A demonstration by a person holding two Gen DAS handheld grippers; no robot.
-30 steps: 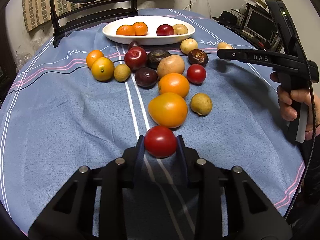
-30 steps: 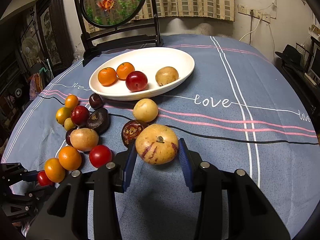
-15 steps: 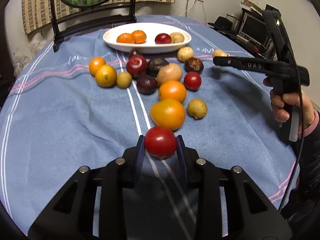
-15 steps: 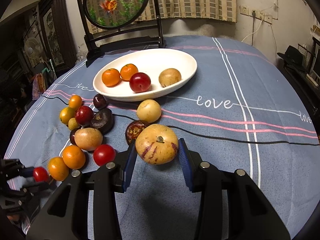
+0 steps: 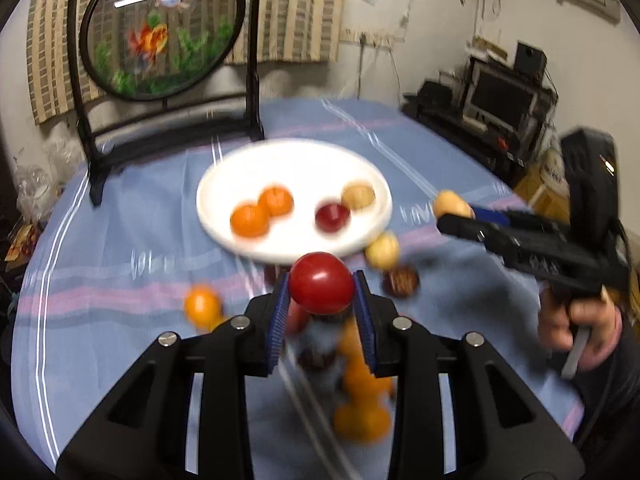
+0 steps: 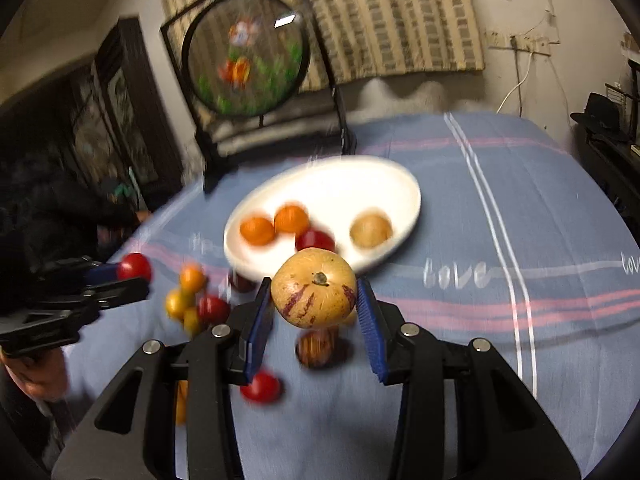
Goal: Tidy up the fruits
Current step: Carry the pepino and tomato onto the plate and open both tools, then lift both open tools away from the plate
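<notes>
My left gripper (image 5: pixel 321 294) is shut on a red tomato (image 5: pixel 321 282) and holds it in the air above the loose fruit, just short of the white oval plate (image 5: pixel 240 184). My right gripper (image 6: pixel 316 306) is shut on a yellow melon with purple streaks (image 6: pixel 314 294), also lifted, near the plate's (image 6: pixel 360 184) front rim. The plate holds two oranges (image 5: pixel 262 210), a red plum (image 5: pixel 332 218) and a tan fruit (image 5: pixel 359 197). In the left wrist view the right gripper (image 5: pixel 460 216) comes in from the right; in the right wrist view the left gripper (image 6: pixel 124 276) shows at left.
Several loose oranges, tomatoes and dark fruits (image 6: pixel 192 300) lie on the blue striped tablecloth (image 6: pixel 520 240) in front of the plate. A round fish picture on a black stand (image 5: pixel 160 32) stands behind the plate. A desk with a monitor (image 5: pixel 504 96) is at the far right.
Both grippers have risen off the table with their fruits and moved forward toward the plate. The view is blurred with motion.
</notes>
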